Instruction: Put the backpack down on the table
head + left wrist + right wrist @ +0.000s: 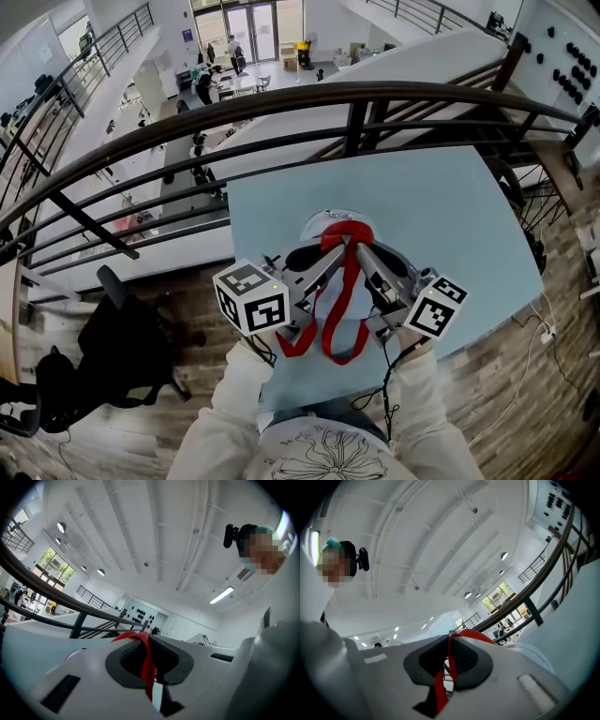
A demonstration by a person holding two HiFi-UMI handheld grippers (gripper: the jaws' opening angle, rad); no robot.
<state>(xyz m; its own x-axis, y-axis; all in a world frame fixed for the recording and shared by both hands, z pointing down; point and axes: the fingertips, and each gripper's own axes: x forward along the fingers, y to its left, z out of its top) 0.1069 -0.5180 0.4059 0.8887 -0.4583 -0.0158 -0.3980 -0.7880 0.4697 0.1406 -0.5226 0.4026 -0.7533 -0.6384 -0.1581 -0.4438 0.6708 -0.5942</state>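
Note:
In the head view both grippers meet over the light blue table (441,216), fingertips almost touching. My left gripper (330,247) and my right gripper (364,247) are each shut on the red strap (348,234) of the backpack. The strap's loose loops (330,328) hang down toward me. Only a white rounded part of the backpack (319,221) shows beyond the jaws; the rest is hidden under them. In the left gripper view the red strap (146,665) runs between the dark pads (129,660). The right gripper view shows the strap (451,656) pinched the same way, with the pack's white top (536,660) beyond.
A dark curved railing (281,103) runs just past the table's far edge, with a drop to a lower floor behind it. A black office chair (122,347) stands on the wooden floor at the left. Cables and a plug (547,333) lie at the table's right.

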